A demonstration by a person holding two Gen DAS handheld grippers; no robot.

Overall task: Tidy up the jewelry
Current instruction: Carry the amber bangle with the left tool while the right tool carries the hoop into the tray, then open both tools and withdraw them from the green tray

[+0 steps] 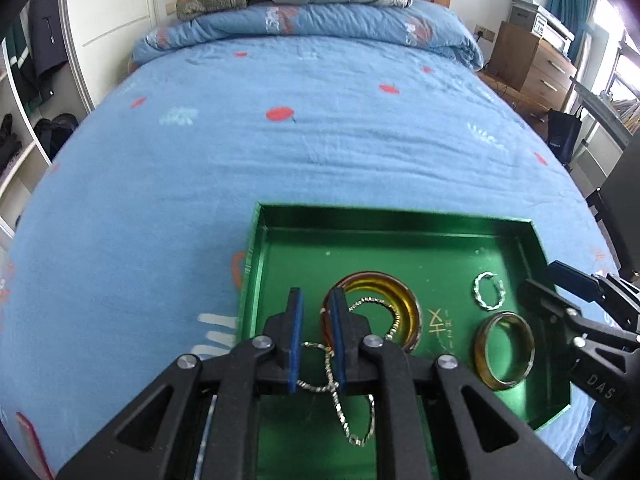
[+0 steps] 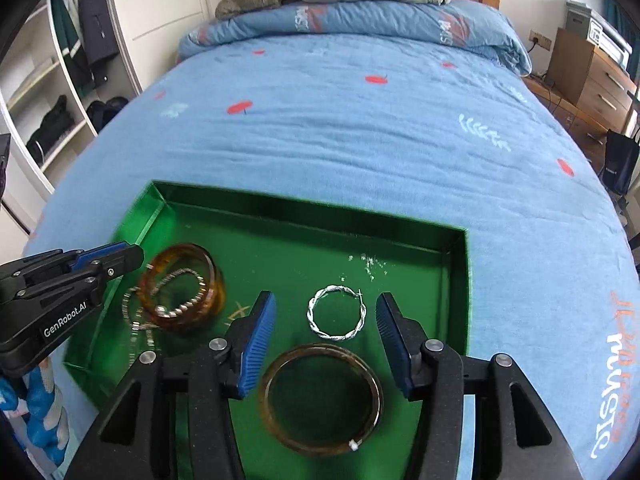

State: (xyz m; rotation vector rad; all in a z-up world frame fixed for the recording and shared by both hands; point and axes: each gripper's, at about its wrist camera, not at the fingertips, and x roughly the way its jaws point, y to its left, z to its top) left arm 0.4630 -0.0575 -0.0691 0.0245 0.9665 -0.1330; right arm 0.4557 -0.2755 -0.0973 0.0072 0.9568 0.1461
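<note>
A thin silver bead chain [image 1: 340, 384] is draped lengthwise, its far end looped over a wide amber bangle [image 1: 376, 312] lying flat. Both are held in a shallow green tray [image 1: 280, 216] on the blue bed [image 1: 280, 140], along with a twisted silver ring [image 2: 337, 312] and a thin amber bangle [image 2: 320, 396]. The left hand-held gripper [image 1: 316, 336] is seen slightly parted, released, with the chain crossing between its pads. The right hand-held gripper [image 2: 326, 344] is spread open, empty, above the ring.
</note>
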